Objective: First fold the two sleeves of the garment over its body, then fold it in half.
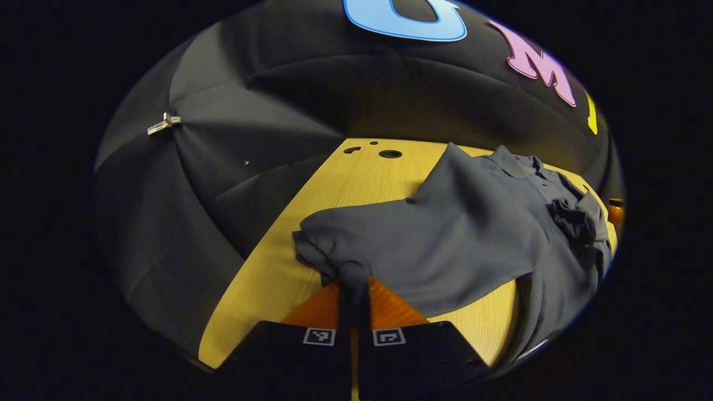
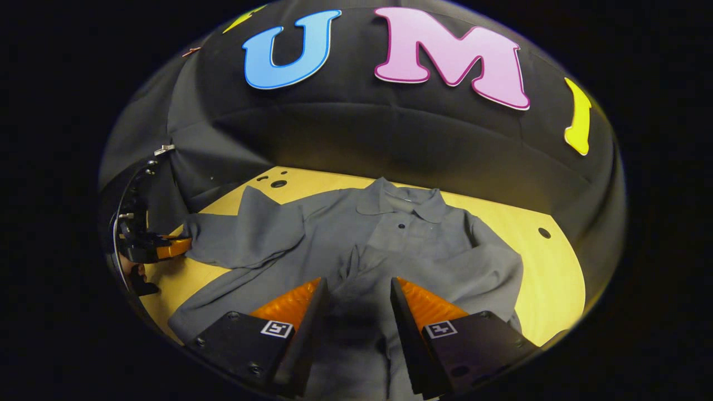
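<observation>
In the left gripper view, the left gripper (image 1: 353, 289) is clenched on a sleeve cuff (image 1: 328, 250) of the grey garment (image 1: 457, 234), which lies on the wooden table (image 1: 356, 178). In the right gripper view, the right gripper (image 2: 356, 303) hovers released over the garment's middle, below its collar (image 2: 401, 201).

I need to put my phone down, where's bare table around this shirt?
Bare table lies right of the shirt, and a strip at the back by the holes. It's crowded near the sleeve pinched in the left tongs.
</observation>
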Tool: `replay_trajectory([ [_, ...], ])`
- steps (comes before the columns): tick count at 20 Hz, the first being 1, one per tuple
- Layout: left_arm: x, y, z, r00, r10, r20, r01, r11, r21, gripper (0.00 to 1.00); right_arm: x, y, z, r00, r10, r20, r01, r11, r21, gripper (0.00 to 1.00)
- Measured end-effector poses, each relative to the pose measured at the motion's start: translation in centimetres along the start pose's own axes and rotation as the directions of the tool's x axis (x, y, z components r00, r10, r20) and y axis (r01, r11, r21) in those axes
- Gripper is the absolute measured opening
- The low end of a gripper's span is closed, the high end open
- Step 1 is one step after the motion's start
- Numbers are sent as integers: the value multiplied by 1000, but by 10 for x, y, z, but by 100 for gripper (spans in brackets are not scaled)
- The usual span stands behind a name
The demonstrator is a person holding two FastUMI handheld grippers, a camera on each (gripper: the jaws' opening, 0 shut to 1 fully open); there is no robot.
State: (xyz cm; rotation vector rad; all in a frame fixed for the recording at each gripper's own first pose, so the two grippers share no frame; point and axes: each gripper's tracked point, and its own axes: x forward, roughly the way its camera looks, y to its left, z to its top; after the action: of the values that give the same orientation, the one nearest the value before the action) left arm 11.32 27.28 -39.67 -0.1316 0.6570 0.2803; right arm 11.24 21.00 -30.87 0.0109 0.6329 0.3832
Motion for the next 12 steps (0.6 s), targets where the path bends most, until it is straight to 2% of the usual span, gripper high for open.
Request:
replay_trajectory([
  [1,-1,-1,3,1000,7,-1,-7,1000,2,9,-7,-8,-1,1000,-10,3,10,1000,2,70],
  [3,-9,-4,18,999,29,40,-30,999,24,4,-21,-27,-4,999,-39,4,39,999,5,71],
  [5,-24,-11,45,993,35,115,-41,998,53,7,-33,-45,-10,998,-68,4,68,998,17,71],
  [11,-69,-66,117,966,-24,259,-1,995,98,7,-62,-85,-30,993,-119,-7,119,991,66,71],
  [12,-78,-77,127,960,-38,277,10,995,100,7,-64,-91,-33,992,-125,-11,125,989,77,74],
])
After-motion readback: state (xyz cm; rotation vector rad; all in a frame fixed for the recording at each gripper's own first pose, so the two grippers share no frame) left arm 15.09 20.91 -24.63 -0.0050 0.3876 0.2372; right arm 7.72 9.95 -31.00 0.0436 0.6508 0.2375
